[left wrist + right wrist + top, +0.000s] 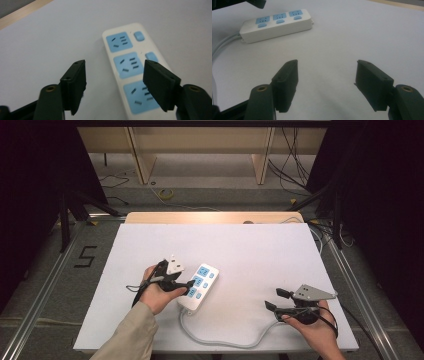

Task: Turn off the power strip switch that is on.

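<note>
A white power strip [200, 286] with three blue sockets and blue switches lies on the white table, its grey cable [225, 340] curling toward the front edge. My left gripper [182, 279] hovers at the strip's left side, open. In the left gripper view the strip [130, 65] lies between and beyond the gripper's [115, 87] spread jaws, with nothing held. My right gripper [275, 300] is open near the front right of the table, well apart from the strip. The right gripper view has the strip [277, 22] far off at upper left, past that gripper's [327, 85] empty jaws.
The white table top [260, 255] has bare room in its middle and back. A wooden edge [215, 216] runs along its far side. Cables lie on the floor [165, 194] beyond, and dark stands flank both sides.
</note>
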Tool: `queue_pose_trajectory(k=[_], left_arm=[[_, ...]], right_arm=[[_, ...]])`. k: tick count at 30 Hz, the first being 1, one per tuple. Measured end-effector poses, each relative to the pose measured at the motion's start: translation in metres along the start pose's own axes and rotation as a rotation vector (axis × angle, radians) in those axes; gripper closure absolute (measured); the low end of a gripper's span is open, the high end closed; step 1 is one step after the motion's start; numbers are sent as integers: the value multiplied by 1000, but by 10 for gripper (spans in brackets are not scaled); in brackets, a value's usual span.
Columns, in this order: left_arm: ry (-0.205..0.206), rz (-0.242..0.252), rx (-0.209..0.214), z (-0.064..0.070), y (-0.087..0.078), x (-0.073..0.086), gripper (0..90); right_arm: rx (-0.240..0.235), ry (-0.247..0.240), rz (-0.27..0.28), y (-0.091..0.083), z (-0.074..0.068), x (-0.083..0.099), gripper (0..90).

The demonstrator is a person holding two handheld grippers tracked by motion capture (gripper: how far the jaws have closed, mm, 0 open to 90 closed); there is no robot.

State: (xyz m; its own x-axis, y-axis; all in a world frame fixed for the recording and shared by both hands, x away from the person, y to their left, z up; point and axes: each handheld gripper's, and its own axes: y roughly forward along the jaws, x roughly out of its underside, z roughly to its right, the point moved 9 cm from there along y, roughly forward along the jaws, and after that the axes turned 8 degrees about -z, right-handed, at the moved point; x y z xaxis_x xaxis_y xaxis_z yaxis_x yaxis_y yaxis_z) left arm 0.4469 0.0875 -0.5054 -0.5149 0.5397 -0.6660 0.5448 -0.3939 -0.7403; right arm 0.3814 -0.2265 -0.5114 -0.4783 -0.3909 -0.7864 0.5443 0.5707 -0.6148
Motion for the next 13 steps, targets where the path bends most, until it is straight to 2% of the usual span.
queue_pose_trajectory(k=[4,7,13], left_arm=[[-40,29,-7,-7,-9,20,285],[-44,33,-22,-11,-13,30,265],[-65,60,-40,-14,-18,36,242]], right_arm=[[-1,0,-1,0,-1,0,355],[-2,-1,-1,0,-1,0,355],[-2,2,0,-1,-1,0,355]])
